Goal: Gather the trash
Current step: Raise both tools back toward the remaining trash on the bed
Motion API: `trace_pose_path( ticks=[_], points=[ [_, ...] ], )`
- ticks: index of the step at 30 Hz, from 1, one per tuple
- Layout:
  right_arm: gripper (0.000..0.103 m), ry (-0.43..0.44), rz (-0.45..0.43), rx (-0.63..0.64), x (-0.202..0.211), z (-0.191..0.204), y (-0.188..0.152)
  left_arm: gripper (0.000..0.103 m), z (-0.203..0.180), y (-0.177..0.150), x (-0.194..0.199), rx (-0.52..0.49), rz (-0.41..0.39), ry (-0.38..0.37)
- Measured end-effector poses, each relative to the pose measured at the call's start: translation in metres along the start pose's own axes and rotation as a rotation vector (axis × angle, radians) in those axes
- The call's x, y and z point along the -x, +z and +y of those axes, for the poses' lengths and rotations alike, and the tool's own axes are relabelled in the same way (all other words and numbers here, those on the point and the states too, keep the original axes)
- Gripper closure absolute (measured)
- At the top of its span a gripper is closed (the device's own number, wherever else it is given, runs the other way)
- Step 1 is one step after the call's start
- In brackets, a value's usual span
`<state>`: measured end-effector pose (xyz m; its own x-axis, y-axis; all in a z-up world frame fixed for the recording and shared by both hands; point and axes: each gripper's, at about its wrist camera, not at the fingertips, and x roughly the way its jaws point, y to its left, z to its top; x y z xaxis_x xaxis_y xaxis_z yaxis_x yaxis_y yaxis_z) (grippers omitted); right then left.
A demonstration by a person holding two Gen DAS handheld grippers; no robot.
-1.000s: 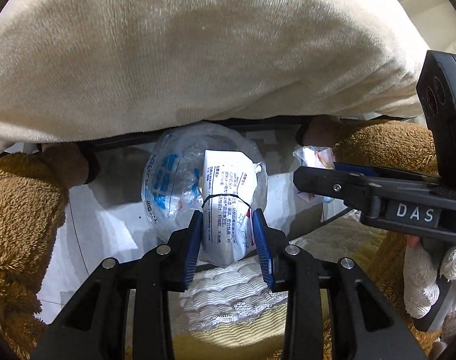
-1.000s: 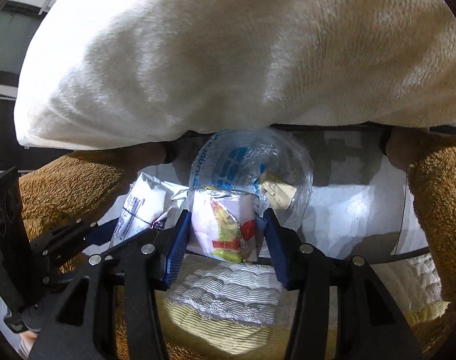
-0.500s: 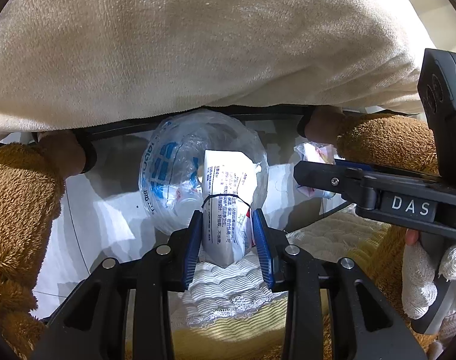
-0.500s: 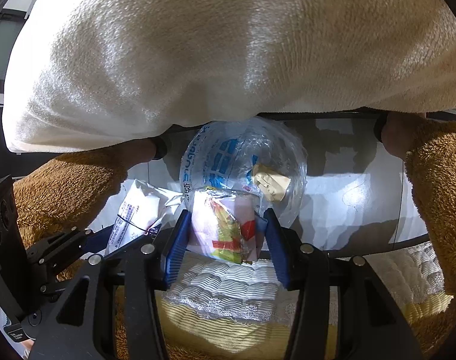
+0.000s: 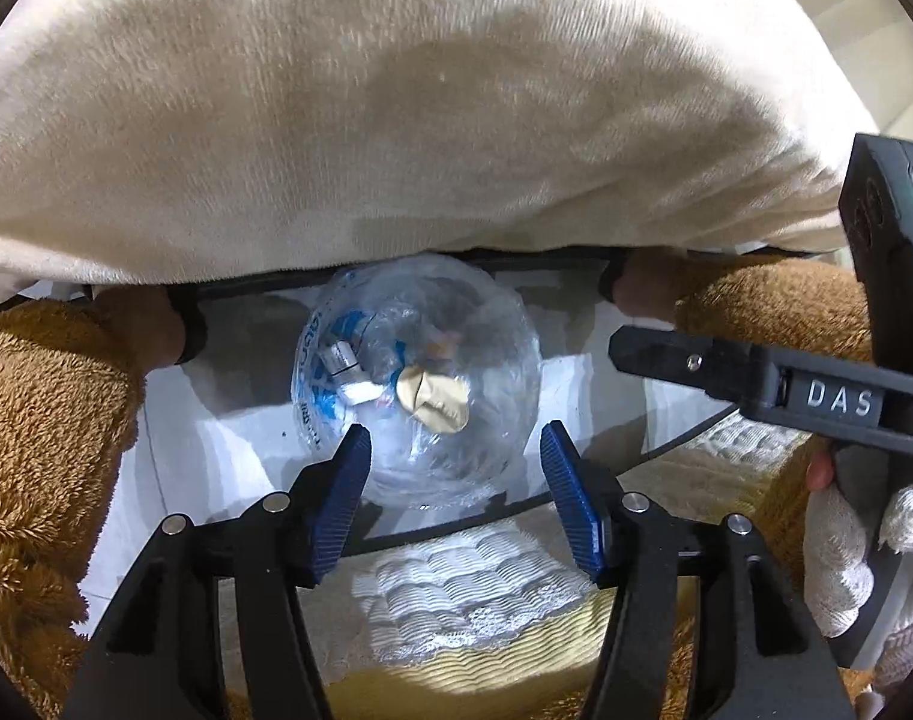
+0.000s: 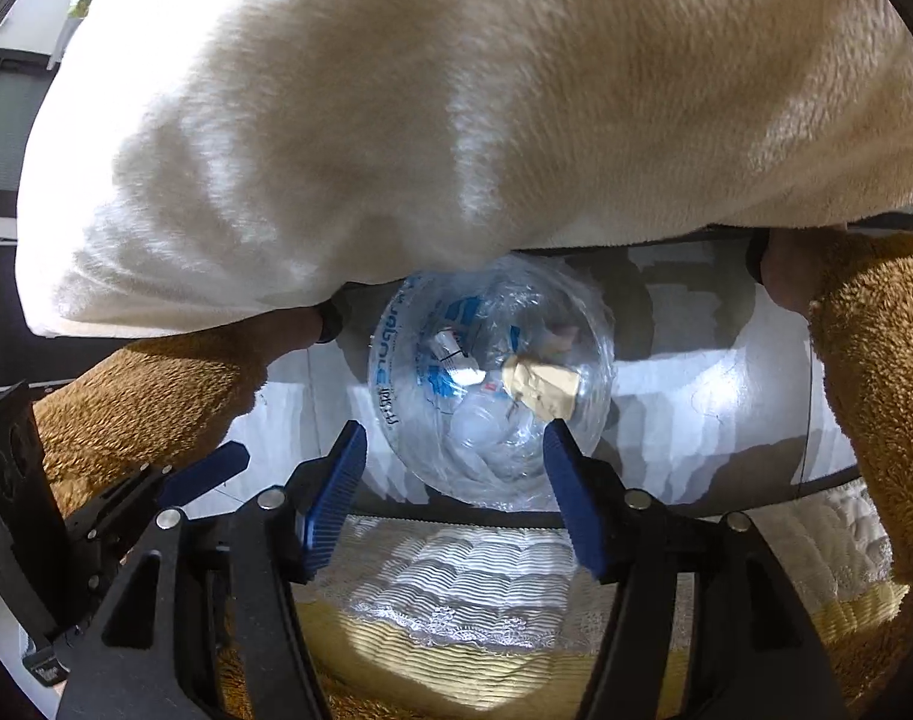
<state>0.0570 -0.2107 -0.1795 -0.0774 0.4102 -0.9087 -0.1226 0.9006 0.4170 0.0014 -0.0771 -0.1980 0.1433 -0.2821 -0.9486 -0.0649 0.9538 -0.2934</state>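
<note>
Both packets have left the jaws since the earlier frames — the white printed sachet from the left gripper and the red-and-yellow wrapper from the right gripper — and both pairs of jaws have just been opening, with nothing between them now. What looks like those packets lies with a crumpled tan paper scrap inside the clear plastic bag with blue print, which stands mouth-up on the pale floor below and just ahead of both grippers.

From either wrist view the bag's mouth sits dead ahead between the spread blue pads, lower than the tips and apart from them; its opening faces up toward the jaws. Neither hand looks clearly nearer — the two hang side by side over it. A white quilted cloth lies under the grippers, brown fleece sleeves flank the bag, and a cream fleece garment overhangs it. Judging by this, the drop is done, so the next move likely leads away to more litter.
</note>
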Motion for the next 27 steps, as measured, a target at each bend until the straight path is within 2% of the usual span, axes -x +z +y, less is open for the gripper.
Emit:
trace_pose_path(
  ticks=[4, 6, 9, 13, 17, 21, 25, 27],
  points=[
    [0.042, 0.056, -0.07, 0.056, 0.019, 0.007, -0.005, 0.045, 0.003, -0.001, 0.014, 0.001, -0.06, -0.043],
    [0.042, 0.101, -0.111, 0.08, 0.031, 0.009, -0.008, 0.045, 0.004, -0.002, 0.027, -0.003, -0.117, -0.093],
    [0.042, 0.157, -0.18, 0.127, 0.05, 0.013, -0.014, 0.045, 0.005, -0.003, 0.048, -0.021, -0.207, -0.127],
    [0.042, 0.177, -0.282, 0.211, 0.074, 0.023, -0.019, 0.045, 0.006, -0.001, 0.072, -0.027, -0.315, -0.162],
    [0.042, 0.16, -0.387, 0.289, 0.097, 0.033, -0.021, 0.045, 0.006, 0.002, 0.094, -0.048, -0.414, -0.141],
    [0.042, 0.131, -0.486, 0.364, 0.122, 0.042, -0.016, 0.045, 0.005, 0.009, 0.111, -0.077, -0.476, -0.125],
    [0.042, 0.098, -0.542, 0.416, 0.139, 0.051, 0.0, 0.037, 0.006, 0.021, 0.13, -0.097, -0.531, -0.107],
    [0.042, 0.081, -0.551, 0.423, 0.144, 0.052, 0.012, 0.036, 0.006, 0.029, 0.138, -0.105, -0.548, -0.08]
  ],
)
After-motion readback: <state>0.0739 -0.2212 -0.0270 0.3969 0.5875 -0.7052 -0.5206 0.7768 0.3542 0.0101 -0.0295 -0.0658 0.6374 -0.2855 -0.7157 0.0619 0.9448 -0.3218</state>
